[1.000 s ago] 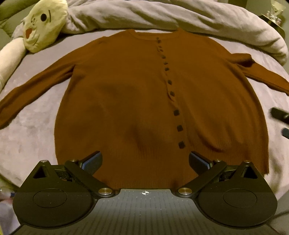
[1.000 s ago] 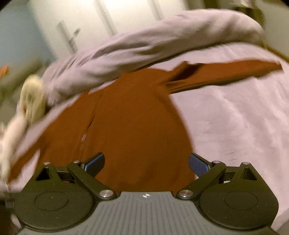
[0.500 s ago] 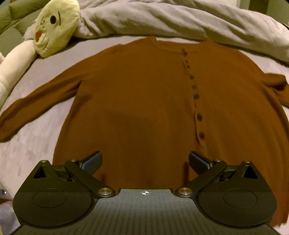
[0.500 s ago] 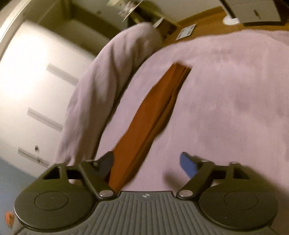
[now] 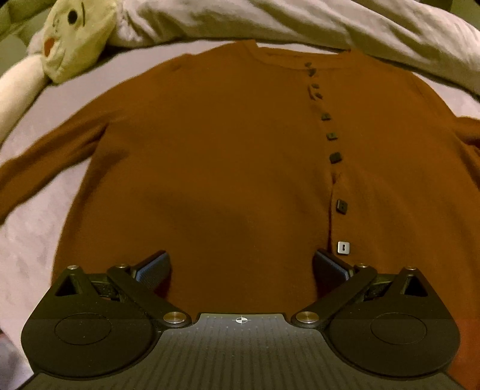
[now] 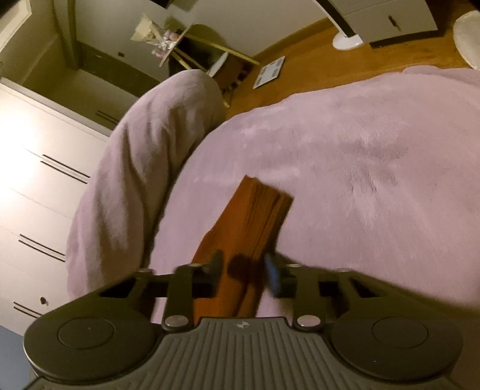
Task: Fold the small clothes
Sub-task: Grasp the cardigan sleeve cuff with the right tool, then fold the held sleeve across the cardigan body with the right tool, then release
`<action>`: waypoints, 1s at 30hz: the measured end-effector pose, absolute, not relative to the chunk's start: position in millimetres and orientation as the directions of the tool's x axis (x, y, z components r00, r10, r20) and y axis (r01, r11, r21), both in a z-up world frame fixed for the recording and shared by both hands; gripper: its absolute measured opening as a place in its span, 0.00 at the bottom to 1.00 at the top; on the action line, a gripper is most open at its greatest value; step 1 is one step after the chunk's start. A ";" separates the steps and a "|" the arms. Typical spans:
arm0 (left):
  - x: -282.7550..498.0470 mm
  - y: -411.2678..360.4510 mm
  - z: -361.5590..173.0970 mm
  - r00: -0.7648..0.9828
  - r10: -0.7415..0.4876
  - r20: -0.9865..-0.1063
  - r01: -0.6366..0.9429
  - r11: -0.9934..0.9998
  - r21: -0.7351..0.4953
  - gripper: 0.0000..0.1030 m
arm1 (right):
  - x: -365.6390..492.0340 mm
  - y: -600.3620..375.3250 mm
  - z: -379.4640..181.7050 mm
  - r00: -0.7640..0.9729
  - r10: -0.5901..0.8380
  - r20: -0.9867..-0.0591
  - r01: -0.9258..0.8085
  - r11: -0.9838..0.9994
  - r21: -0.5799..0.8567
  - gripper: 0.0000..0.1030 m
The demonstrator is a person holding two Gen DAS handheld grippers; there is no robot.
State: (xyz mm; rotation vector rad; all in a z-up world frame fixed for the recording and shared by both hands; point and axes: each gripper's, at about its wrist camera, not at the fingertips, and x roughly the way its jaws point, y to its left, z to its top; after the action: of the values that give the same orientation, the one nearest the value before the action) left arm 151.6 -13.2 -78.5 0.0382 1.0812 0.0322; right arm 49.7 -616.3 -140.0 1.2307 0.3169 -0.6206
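Observation:
A rust-brown button cardigan [image 5: 216, 156] lies flat, front up, on a lilac bed cover [image 5: 27, 237], sleeves spread to both sides. My left gripper [image 5: 240, 267] is open and empty, hovering over the lower middle of the cardigan, just left of the button row [image 5: 335, 157]. In the right wrist view the cardigan's right sleeve [image 6: 252, 222] lies on the cover with its cuff pointing away. My right gripper [image 6: 244, 267] straddles the sleeve with its jaws narrowed around it, a gap still showing; the image is blurred there.
A cream plush toy [image 5: 72, 39] lies at the cardigan's upper left. A bunched lilac duvet [image 5: 330, 24] runs along the far side, and shows in the right wrist view [image 6: 132, 168]. Beyond the bed edge are a wood floor [image 6: 315, 66], white wardrobe doors [image 6: 36, 186] and a stand [image 6: 348, 39].
My left gripper moved closer over the cardigan body. My right gripper swung off the body to the right sleeve, came down over it, and its jaws narrowed around the sleeve.

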 end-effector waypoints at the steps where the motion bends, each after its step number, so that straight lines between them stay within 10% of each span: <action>1: 151.9 -9.7 -80.2 0.466 0.026 -0.885 -0.017 1.000 0.020 1.00 | 51.4 -618.7 -142.2 0.790 -0.267 -0.552 0.605 0.191 0.773 0.11; 14: 154.2 0.1 -84.8 0.448 -0.042 -0.893 0.003 0.999 -0.045 1.00 | 71.2 -556.7 -61.2 0.843 -0.288 -0.454 0.530 0.589 0.610 0.06; 23: 158.5 8.4 -85.6 0.442 -0.077 -0.894 0.020 0.997 -0.076 1.00 | 107.1 -350.9 -9.1 0.936 0.137 -0.323 -0.017 0.938 0.347 0.06; 30: 160.8 2.3 -64.7 0.446 -0.141 -0.884 0.029 0.989 -0.143 1.00 | 102.6 -255.3 -65.4 0.811 0.346 -0.472 -0.155 0.904 0.398 0.22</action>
State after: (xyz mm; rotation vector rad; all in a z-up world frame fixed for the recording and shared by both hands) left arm 160.8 2.3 -64.7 -0.1128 1.1040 -0.1055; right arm 102.6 -255.3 -65.4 0.3533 0.5656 0.2739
